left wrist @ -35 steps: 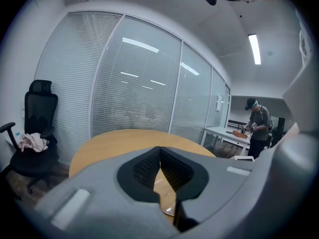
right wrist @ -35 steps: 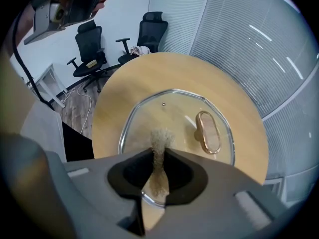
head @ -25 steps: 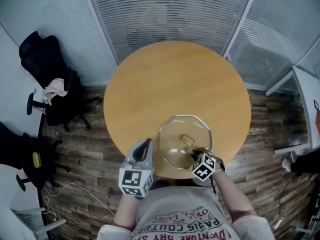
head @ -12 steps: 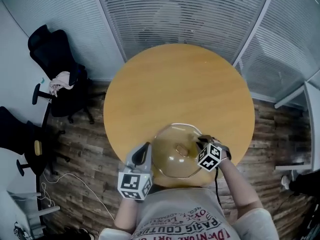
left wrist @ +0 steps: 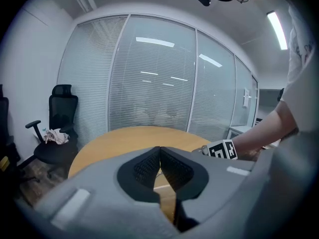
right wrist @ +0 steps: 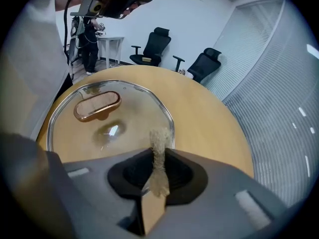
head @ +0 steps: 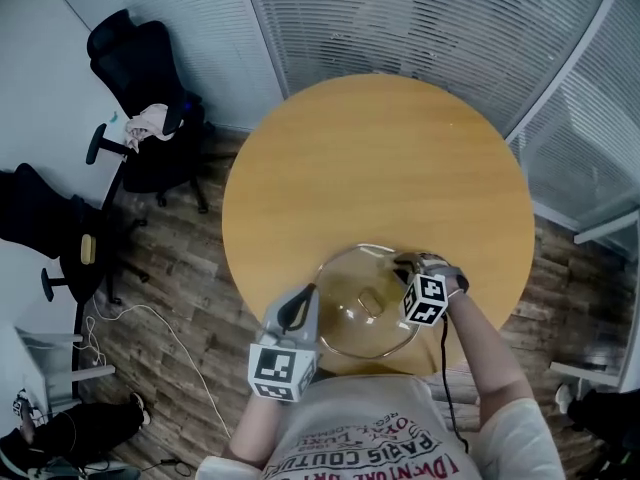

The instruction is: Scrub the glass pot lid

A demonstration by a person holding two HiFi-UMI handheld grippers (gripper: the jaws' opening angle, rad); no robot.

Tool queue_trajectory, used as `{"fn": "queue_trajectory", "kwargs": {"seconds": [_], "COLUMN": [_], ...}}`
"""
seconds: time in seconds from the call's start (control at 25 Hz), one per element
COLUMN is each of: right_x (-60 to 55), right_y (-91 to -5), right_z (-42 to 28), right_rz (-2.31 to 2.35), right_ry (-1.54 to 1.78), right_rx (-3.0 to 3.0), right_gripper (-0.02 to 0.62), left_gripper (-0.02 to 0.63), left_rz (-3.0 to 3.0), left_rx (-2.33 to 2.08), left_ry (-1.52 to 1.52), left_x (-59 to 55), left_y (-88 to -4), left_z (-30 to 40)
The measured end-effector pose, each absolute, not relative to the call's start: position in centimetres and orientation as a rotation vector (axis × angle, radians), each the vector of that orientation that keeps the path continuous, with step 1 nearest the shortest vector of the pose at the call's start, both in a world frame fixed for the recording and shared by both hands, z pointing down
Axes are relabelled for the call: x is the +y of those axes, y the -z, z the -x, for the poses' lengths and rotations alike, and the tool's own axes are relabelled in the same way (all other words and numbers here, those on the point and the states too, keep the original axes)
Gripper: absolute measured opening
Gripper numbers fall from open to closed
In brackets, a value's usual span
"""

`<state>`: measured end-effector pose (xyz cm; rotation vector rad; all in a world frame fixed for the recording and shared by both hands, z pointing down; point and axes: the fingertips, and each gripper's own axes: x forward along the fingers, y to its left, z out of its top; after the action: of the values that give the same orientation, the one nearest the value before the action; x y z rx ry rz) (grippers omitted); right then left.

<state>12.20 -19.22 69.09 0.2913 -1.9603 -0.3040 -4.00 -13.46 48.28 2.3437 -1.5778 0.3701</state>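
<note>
The glass pot lid (head: 350, 278) lies flat, handle up, on the near part of the round wooden bench (head: 380, 158), with its near rim close to the bench's near edge. The coming move turns on the right gripper (head: 405, 265). It sits at the lid's far right rim and points inward, so the glass spreads away from it to the left and near side. The copper-coloured handle (right wrist: 97, 105) is at the lid's centre, and in the right gripper view its long axis lies across the gripper's line. This gripper is the one nearer the work. Its jaws are clamped narrow on a thin tan scouring pad (right wrist: 158, 141), whose frayed edge sticks out past the tips over the lid's metal rim. Whether the pad presses on the glass I cannot tell. The left gripper (head: 297, 303) stands just beside the lid's left rim, jaws closed together with nothing between them. I judge it is placed to steady the lid while the pad sweeps toward the handle.
</note>
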Motion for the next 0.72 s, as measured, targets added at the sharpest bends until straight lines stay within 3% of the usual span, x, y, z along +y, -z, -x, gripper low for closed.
{"fn": "queue_trajectory", "kwargs": {"seconds": [0.72], "right_x": [-17.7], "right_y": [-70.5], "right_z": [-13.5], "right_rz": [-0.266], "right_ry": [0.322], "right_rx": [-1.962], "right_gripper": [0.064], "left_gripper": [0.008], "left_rz": [-2.393], "left_rx": [-1.577], "left_ry": [-0.352], "left_x": [-14.1], "left_y": [-47.9], "left_z": [1.8]}}
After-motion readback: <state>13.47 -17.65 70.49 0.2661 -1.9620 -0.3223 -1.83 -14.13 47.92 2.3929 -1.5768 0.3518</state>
